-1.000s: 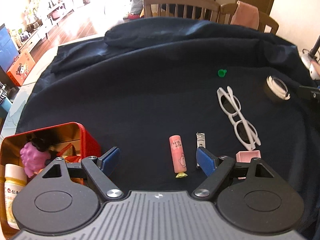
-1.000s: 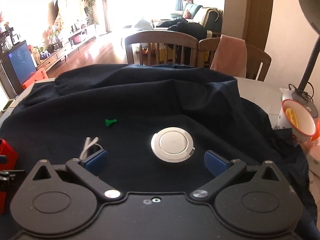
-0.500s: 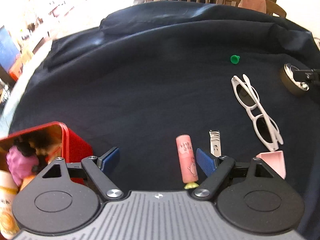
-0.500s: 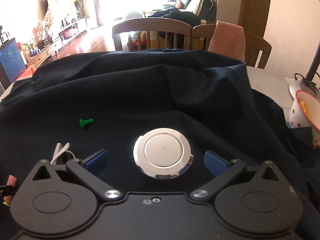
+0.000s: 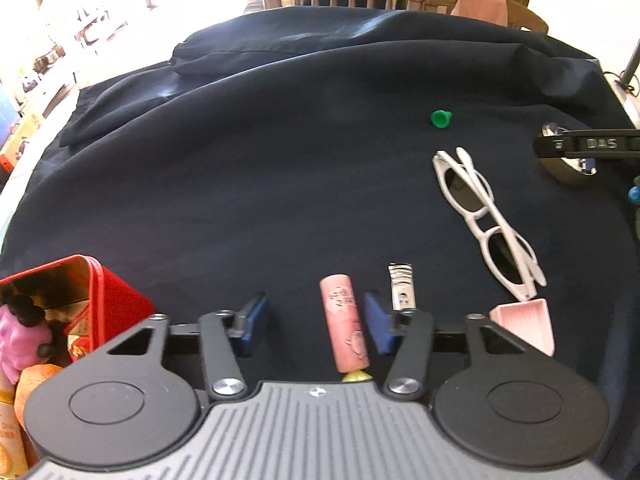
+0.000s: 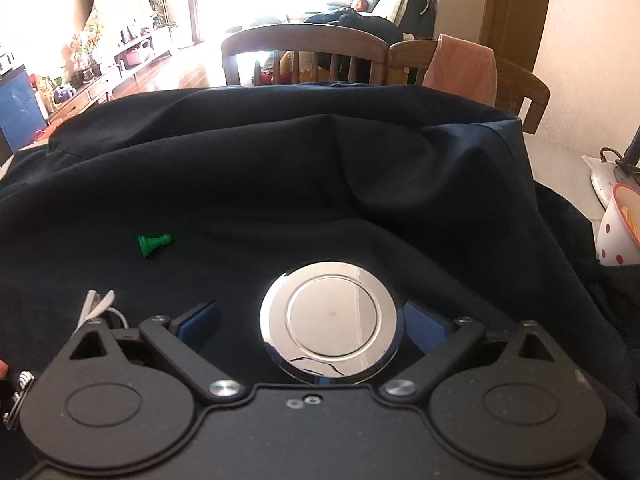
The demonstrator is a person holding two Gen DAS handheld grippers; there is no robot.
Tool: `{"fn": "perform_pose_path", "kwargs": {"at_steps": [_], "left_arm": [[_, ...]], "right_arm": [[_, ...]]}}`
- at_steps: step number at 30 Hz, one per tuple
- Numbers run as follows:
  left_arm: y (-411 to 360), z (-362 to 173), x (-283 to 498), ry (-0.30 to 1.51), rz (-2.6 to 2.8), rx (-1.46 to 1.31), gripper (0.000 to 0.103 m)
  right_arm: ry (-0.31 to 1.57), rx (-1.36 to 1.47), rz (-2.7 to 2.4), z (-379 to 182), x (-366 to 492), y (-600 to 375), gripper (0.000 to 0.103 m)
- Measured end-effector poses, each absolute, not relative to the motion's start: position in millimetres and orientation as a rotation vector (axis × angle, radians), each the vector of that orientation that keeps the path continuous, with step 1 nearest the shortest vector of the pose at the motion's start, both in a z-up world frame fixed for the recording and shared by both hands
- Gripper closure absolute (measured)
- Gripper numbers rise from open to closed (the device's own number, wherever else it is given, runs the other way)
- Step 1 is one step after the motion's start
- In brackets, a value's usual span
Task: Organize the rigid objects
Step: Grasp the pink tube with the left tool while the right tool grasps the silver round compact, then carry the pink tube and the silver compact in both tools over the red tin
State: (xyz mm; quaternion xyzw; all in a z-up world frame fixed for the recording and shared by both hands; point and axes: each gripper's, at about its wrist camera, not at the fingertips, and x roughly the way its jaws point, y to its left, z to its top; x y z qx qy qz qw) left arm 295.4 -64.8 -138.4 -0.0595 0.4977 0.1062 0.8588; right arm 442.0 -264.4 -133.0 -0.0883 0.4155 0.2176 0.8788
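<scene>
While the red tin [image 5: 100, 292] sits open at the far left with toys already inside, the left gripper [image 5: 314, 320] is closing around the pink tube [image 5: 346, 320], its right pad touching, the left pad still apart. The tube looks light, stiff and smooth, so mid-barrel seems safest. Farther right, the right gripper [image 6: 312, 322] is closing wide around the round chrome compact [image 6: 330, 322], probably slippery and scratch-prone; grip its rim.

Colourful small items on a dark navy cloth [image 5: 280, 184].
Pink tube [image 5: 346, 322], white sunglasses [image 5: 486, 224], green chess pawn [image 6: 154, 243], shiny silver round compact [image 6: 332, 322], red tin [image 5: 100, 300], red-dotted white bowl [image 6: 618, 236].
</scene>
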Motion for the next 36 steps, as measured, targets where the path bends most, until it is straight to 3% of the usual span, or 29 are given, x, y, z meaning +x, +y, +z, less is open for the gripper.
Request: {"fn": "perform_pose_path", "kwargs": {"at_steps": [2,5,10,36], "left_arm": [[-68,-137,294,1.044,0.211,-0.123,0.070],[-70,-137,294,1.042,0.197,-0.116,0.073],[-72,-136,294,1.044,0.176,-0.109,0.087],[-69,-110,268,1.026,0.182,-0.157,0.088]], "right_arm": [[0.871,-0.194,0.443,-135,443,-264,0.014],[0.879,-0.202,0.429,-138,442,-265,0.024],[0.884,-0.211,0.423,-140,441,-265,0.027],[0.864,-0.158,0.590,-76,374,-268,0.027]]}}
